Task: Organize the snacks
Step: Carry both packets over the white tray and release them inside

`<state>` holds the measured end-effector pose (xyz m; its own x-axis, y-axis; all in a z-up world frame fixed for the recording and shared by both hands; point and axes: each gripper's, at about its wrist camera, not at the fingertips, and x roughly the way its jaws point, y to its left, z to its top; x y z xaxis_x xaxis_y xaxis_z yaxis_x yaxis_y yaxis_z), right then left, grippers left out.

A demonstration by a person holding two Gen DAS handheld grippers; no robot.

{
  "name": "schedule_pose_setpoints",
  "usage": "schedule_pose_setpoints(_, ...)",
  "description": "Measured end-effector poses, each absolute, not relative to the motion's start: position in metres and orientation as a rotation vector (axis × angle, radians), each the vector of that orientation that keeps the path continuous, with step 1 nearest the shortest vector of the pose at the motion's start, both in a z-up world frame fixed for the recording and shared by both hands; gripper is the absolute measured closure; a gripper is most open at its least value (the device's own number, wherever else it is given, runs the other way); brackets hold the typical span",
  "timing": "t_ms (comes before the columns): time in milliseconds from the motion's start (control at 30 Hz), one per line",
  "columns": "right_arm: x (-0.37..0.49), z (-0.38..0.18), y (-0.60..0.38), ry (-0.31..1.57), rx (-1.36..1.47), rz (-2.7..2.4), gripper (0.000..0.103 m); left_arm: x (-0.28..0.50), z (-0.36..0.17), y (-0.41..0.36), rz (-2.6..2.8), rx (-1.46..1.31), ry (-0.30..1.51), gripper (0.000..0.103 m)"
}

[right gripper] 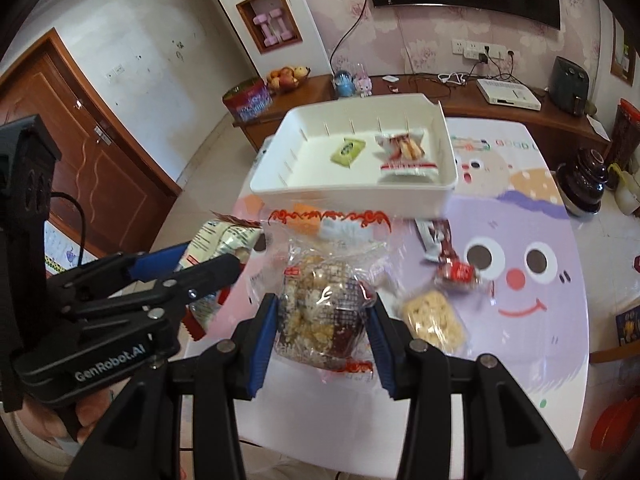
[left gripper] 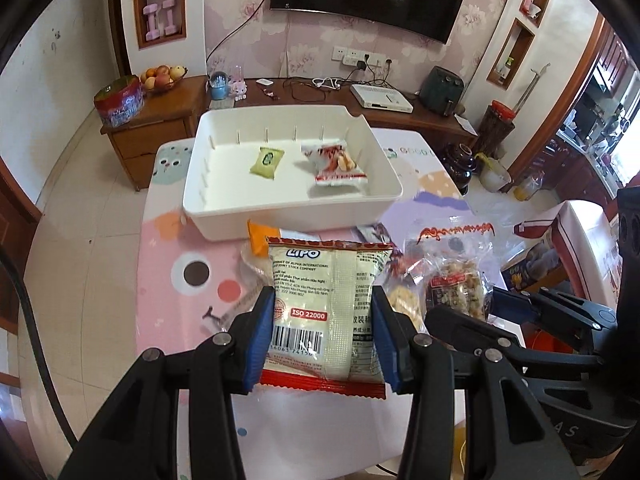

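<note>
Left wrist view first: the left hand-held gripper (left gripper: 323, 334) has its blue pads pressed on both sides of a LIPO snack packet (left gripper: 326, 312), so it's clamped on it, packet sitting right between the fingers. Grip is only on the soft middle of the bag, so it could easily slide out or twist on the way over. The white bin (left gripper: 292, 168) is straight ahead, beyond the packet, with a green candy (left gripper: 267, 163) and a red-and-white wafer pack (left gripper: 338, 164) already inside. Its near wall is in the way, so a low carry probably clips it.

Right wrist view: the right hand-held gripper (right gripper: 322, 324) is closed on a clear bag of nut brittle (right gripper: 320, 308). Crinkly plastic, looks slippery, and squeezing hard might crack what's inside. The left hand-held gripper (right gripper: 208, 264) is just to its left, close enough that they could bump heading for the same bin. To the right on the bench (right gripper: 540, 360) are a pale rice cracker pack (right gripper: 434, 318) and a red candy (right gripper: 456, 272).
</note>
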<state>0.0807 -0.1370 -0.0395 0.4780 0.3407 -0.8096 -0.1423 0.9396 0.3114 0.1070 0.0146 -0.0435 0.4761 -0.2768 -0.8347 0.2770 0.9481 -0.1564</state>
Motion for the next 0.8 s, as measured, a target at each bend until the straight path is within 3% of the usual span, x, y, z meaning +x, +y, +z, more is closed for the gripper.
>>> schedule_pose_setpoints(800,0.249,0.034,-0.151,0.828,0.249,0.182,0.059,0.281,0.01,0.018,-0.294,-0.045,0.894,0.058)
